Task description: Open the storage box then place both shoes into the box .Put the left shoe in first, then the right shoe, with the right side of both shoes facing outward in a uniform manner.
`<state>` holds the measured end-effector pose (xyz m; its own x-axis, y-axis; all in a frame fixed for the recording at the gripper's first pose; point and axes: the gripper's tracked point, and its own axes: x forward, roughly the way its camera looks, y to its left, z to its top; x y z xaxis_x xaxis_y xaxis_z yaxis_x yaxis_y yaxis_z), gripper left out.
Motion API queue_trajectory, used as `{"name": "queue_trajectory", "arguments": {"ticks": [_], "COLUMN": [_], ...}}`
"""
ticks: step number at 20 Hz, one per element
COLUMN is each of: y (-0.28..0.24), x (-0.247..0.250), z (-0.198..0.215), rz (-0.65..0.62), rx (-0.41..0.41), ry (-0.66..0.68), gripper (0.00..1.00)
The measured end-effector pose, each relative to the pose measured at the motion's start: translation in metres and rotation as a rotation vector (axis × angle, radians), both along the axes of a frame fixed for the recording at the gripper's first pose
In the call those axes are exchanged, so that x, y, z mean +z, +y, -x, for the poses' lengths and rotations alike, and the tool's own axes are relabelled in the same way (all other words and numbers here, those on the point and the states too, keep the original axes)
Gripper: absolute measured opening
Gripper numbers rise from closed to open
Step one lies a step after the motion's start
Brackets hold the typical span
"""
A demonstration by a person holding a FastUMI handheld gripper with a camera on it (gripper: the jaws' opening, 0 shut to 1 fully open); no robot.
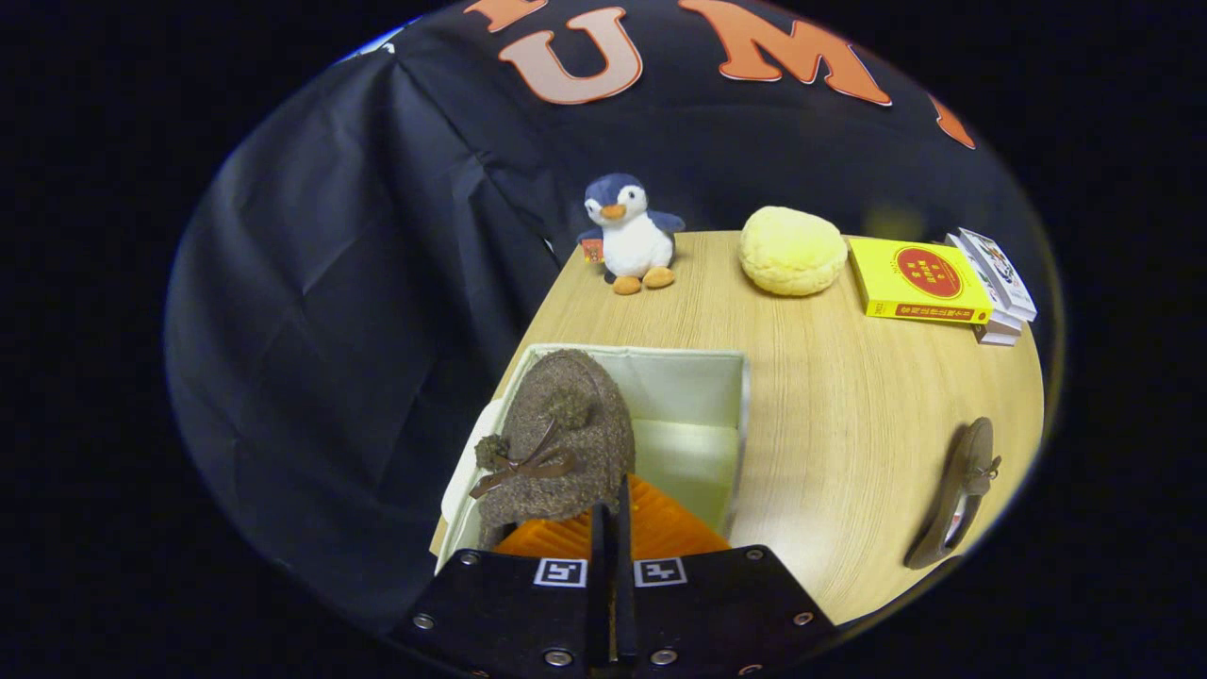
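The gripper (611, 514), fingers nearly together, pinches the heel rim of a brown shoe (556, 443) hanging over the left half of the open box (702, 363). The box looks otherwise empty. Released tilted, the shoe could catch on the wall or land facing wrongly. The second shoe (962, 490) lies well right of the box on the table (849, 415).

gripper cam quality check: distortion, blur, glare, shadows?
Gripper view: strong fisheye bend, so the table edge curves; the second shoe near the rim is stretched and soft. Centre is sharp: the shoe held over the open storage box shows its fibre texture. Light is even, no glare; the box floor looks brighter than its walls. The gripper fingers look closed on the shoe's heel.
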<state>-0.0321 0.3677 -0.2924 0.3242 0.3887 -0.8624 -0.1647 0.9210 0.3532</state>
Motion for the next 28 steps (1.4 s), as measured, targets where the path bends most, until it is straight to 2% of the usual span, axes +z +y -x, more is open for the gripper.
{"name": "queue_trajectory", "arguments": {"ticks": [8, 12, 14, 16, 17, 21, 22, 25, 28], "y": [0.029, 0.043, 0.049, 0.050, 0.049, 0.039, 0.030, -0.016, -0.075], "x": [-0.075, -0.094, -0.093, -0.080, -0.072, -0.015, -0.001, 0.026, 0.042], "z": [0.010, 0.025, 0.034, 0.041, 0.039, 0.027, 0.025, 0.017, 0.007], "rz": [0.122, 0.108, 0.062, -0.008, -0.051, -0.254, -0.283, -0.295, -0.254], "rx": [-0.006, 0.005, 0.021, 0.016, 0.005, -0.022, -0.024, -0.034, -0.056], "ry": [0.146, 0.231, 0.269, 0.312, 0.314, 0.262, 0.248, 0.173, 0.072], "gripper": [0.04, 0.07, 0.10, 0.19, 0.28, 0.58, 0.62, 0.78, 0.87]}}
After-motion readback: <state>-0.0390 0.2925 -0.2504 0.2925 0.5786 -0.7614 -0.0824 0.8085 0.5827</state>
